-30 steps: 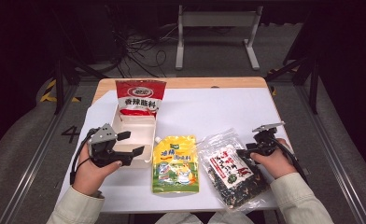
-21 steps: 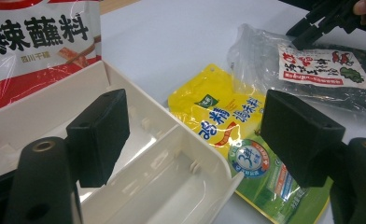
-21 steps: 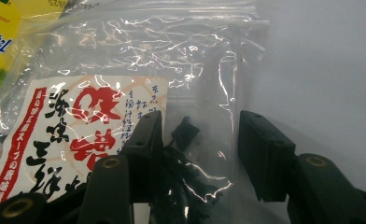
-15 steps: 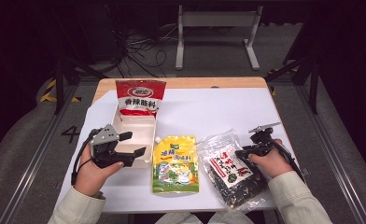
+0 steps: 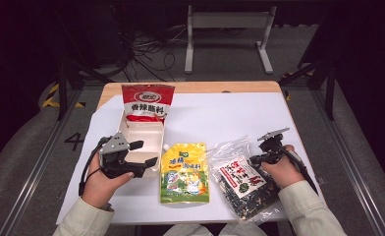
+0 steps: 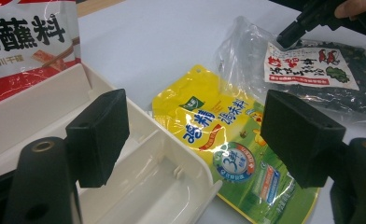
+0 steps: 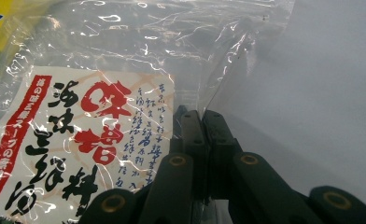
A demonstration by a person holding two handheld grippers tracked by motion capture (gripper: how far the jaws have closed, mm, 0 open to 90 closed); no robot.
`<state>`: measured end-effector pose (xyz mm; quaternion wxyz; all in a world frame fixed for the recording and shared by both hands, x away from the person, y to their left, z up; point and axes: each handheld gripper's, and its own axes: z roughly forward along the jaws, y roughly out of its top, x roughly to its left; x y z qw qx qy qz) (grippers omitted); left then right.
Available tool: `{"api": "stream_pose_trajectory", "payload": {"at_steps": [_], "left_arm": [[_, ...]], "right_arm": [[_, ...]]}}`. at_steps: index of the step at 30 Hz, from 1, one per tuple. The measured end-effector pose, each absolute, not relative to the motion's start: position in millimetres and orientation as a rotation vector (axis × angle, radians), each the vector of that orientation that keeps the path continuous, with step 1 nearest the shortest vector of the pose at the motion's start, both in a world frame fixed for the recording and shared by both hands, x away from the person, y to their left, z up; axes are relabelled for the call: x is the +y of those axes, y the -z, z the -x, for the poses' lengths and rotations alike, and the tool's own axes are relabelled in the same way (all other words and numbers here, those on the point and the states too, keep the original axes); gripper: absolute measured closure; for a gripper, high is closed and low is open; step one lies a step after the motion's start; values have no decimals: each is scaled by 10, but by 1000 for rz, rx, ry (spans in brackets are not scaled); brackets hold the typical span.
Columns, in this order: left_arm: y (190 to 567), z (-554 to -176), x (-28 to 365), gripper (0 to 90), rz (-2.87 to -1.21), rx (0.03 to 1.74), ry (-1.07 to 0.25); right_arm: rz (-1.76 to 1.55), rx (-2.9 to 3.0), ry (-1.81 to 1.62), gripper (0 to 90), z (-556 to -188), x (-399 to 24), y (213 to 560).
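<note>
A clear bag of dark dried food with a white label (image 5: 239, 179) (image 7: 102, 116) lies at the right of the white sheet. My right gripper (image 5: 253, 159) (image 7: 200, 116) has just been closing and is now shut on this bag's right edge, the plastic pinched between its pads. A yellow pouch (image 5: 184, 172) (image 6: 228, 140) lies flat in the middle. At the left sits a white open box (image 5: 141, 132) (image 6: 162, 172) with a red bag (image 5: 146, 101) leaning at its far end. My left gripper (image 5: 145, 153) (image 6: 195, 135) is open, hovering over the box's near right corner.
A white sheet (image 5: 220, 118) covers the wooden table (image 5: 190, 87). Dark floor, cables and a metal stand (image 5: 227, 29) lie beyond the far edge. Bare sheet shows behind the pouch and clear bag.
My right gripper's jaws came together on the clear bag's edge, and that hand edged slightly toward the bag. The left hand and its gripper stayed put.
</note>
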<state>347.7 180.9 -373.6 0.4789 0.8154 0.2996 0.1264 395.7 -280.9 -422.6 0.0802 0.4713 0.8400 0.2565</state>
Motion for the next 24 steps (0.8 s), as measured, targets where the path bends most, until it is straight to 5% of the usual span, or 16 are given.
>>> {"api": "stream_pose_trajectory", "payload": {"at_steps": [24], "left_arm": [[3788, -3455, 1649, 217, -1956, 693, -268]], "right_arm": [[-1238, 2291, -1123, 900, -3544, -2939, 3556]]}}
